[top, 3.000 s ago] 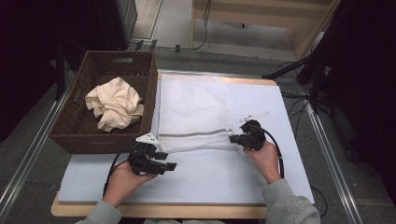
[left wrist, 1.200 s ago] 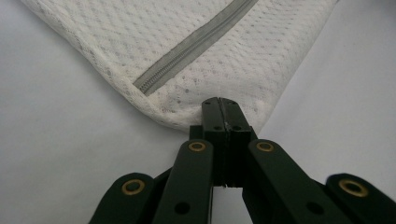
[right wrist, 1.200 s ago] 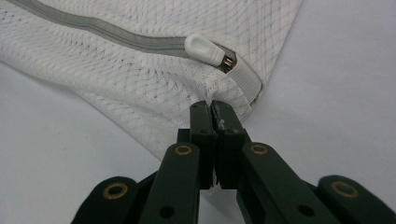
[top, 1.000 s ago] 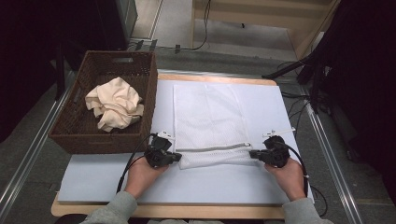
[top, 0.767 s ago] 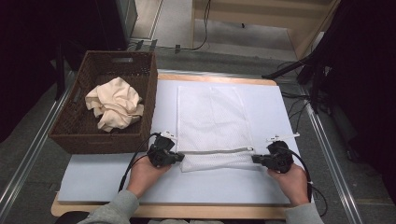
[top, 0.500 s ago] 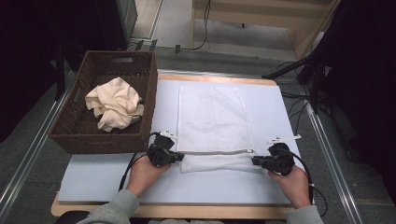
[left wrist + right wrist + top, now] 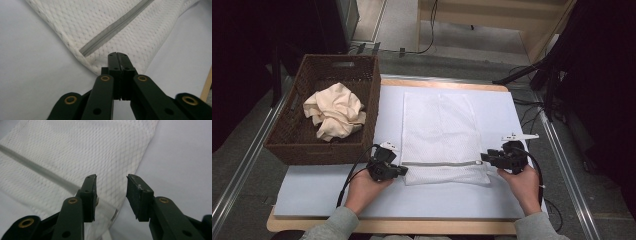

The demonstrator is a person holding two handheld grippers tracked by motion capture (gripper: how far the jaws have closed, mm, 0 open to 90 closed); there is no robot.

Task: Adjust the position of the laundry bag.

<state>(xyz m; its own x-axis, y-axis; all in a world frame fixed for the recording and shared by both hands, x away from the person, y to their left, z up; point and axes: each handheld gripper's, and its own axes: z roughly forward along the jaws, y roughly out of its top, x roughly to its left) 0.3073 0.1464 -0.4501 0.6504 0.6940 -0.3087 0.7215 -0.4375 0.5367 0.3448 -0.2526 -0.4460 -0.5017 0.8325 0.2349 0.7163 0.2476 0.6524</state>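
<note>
A white mesh bag [image 7: 439, 125] lies flat on the pale mat [image 7: 337, 195], its grey zipper [image 7: 439, 163] running across near the front edge. My left gripper [image 7: 403, 171] sits at the bag's front left corner. In the left gripper view its jaws [image 7: 117, 53] are pressed together over that corner of the bag [image 7: 112, 22], just below the zipper's end [image 7: 86, 51]. My right gripper [image 7: 484, 156] is at the front right corner. In the right gripper view it [image 7: 111, 178] stands open, with the bag's edge [image 7: 75, 150] and zipper [image 7: 37, 168] lying under the gap.
A dark wicker basket [image 7: 312, 150] stands at the left of the table and holds a crumpled cream cloth [image 7: 334, 110]. Bare mat surrounds the bag on the right and in front. Cables and a wooden frame lie beyond the table's far edge.
Both grippers moved to the bag's front corners and drew it toward the person and flat. Over the last second the right gripper slid a little farther right.
</note>
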